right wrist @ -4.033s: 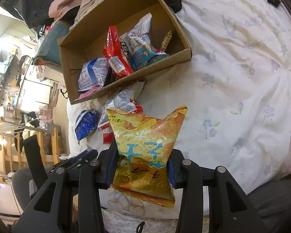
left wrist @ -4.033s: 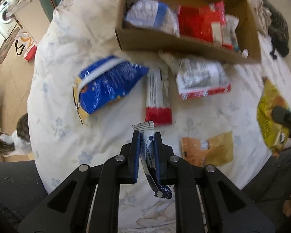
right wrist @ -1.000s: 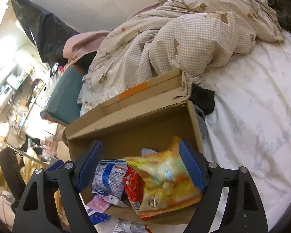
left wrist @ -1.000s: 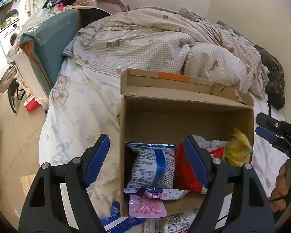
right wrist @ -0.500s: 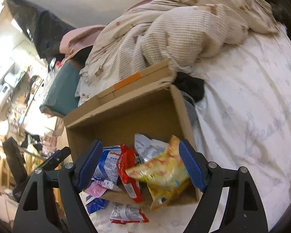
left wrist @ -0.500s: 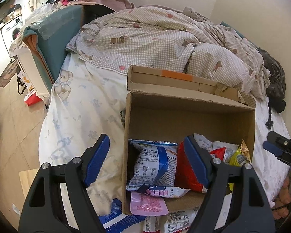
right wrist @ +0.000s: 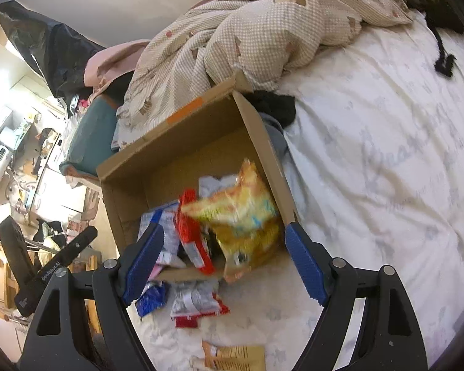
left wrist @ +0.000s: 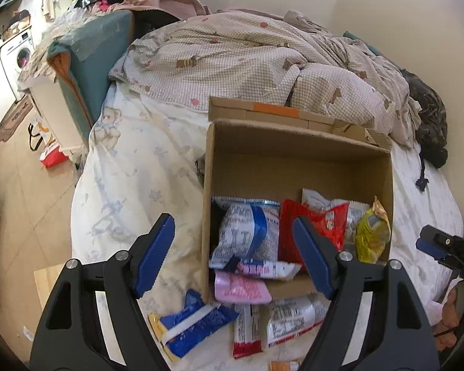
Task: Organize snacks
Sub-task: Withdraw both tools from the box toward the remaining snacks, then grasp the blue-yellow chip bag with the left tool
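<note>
An open cardboard box (left wrist: 297, 160) lies on the bed holding a white-blue packet (left wrist: 247, 235), a red packet (left wrist: 312, 225), a yellow bag (left wrist: 372, 235), a pink packet (left wrist: 241, 289) and a slim white bar (left wrist: 269, 267). My left gripper (left wrist: 233, 241) hangs open and empty above the box's near left corner. My right gripper (right wrist: 224, 247) is open too, empty, over the near right end, where the yellow bag (right wrist: 244, 216) leans against the box wall (right wrist: 263, 142). In front of the box lie a blue bag (left wrist: 191, 324), a red-white bar (left wrist: 246, 330), a white-red packet (left wrist: 294, 315) and an orange packet (right wrist: 235, 358).
A rumpled checked duvet (left wrist: 263, 55) is piled behind the box, with a dark garment (left wrist: 430, 123) to its right. The bed edge drops to the floor (left wrist: 24, 185) on the left, beside a teal cushion (left wrist: 89, 61). A person's hand (left wrist: 448, 315) shows at the right.
The yellow bag has left the right jaws and dropped into the box's right end. Both grippers have drawn back from the box, so more of the loose snacks in front shows.
</note>
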